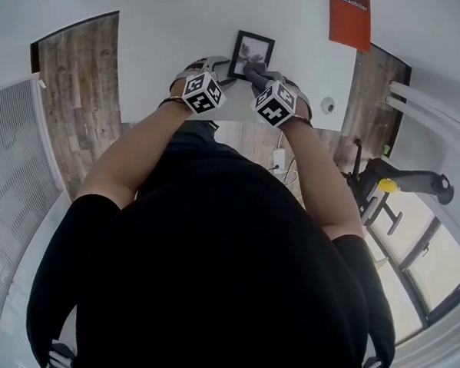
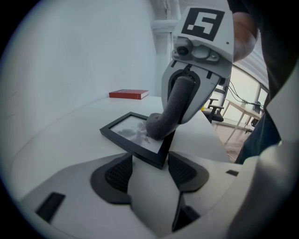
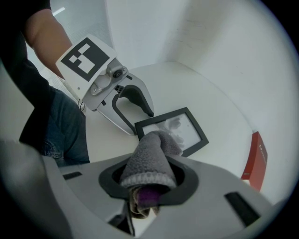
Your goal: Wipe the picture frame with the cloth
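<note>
The right claw [image 3: 149,179] pinches the grey cloth [image 3: 152,158], and the cloth's tip rests on the picture frame [image 3: 194,133] lying flat on the desk [image 3: 187,88] just ahead, while the left claw [image 2: 150,170] is spread around the frame's near corner.

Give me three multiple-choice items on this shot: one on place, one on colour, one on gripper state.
1. Where does the tip of the cloth rest?
A. on the glass of the picture frame
B. on the table beside it
C. in the air, touching nothing

2. What colour is the frame's border?
A. white
B. red
C. black

3. How is the left gripper?
A. shut on the cloth
B. open, astride the frame's corner
C. shut on nothing

Answers:
1 A: the left gripper view shows the cloth pressed on the glass.
2 C: the border is black in every view.
3 B: its jaws stand apart either side of the corner.
</note>
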`<state>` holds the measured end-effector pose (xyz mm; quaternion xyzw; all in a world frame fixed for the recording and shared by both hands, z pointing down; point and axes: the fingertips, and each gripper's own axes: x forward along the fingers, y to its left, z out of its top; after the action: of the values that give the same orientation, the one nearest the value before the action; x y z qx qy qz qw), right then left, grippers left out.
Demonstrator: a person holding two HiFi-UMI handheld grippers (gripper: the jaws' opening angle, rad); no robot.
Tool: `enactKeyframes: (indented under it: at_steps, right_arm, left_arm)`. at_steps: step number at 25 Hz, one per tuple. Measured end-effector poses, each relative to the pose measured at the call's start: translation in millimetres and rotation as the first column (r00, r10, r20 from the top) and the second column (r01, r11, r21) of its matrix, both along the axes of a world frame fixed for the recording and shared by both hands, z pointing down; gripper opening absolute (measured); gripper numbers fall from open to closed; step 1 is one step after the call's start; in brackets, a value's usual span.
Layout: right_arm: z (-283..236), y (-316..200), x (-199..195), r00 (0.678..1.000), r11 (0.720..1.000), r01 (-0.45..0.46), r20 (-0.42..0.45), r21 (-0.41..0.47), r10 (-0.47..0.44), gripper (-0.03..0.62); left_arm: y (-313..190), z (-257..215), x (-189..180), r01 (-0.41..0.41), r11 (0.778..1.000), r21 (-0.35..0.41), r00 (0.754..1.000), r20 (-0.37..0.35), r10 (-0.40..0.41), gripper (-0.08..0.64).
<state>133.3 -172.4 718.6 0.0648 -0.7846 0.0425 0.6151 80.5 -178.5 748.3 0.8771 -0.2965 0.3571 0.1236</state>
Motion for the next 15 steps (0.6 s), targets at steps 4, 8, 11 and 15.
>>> enactKeyframes:
  at_steps: [4, 8, 11, 15]
  right_arm:
    - [-5, 0, 5, 1.0, 1.0, -0.015, 0.007, 0.006, 0.015, 0.101]
    - [-15, 0, 12, 0.999, 0.999, -0.034, 0.014, 0.018, 0.033, 0.101]
    - [-23, 0, 19, 0.998, 0.998, -0.055, 0.017, 0.032, 0.054, 0.101]
    - [-31, 0, 28, 0.995, 0.994, -0.095, 0.031, 0.05, 0.094, 0.101]
  left_arm:
    - [-1, 4, -1, 0.013, 0.999, -0.043, 1.0, 0.001, -0.013, 0.25]
    - [-1, 4, -4, 0.023, 0.997, -0.077, 1.0, 0.017, -0.022, 0.25]
    - [-1, 4, -4, 0.03, 0.993, -0.114, 0.999, 0.03, -0.027, 0.249]
    - [4, 8, -14, 0.058, 0.982, -0.179, 0.998, 0.023, -0.054, 0.249]
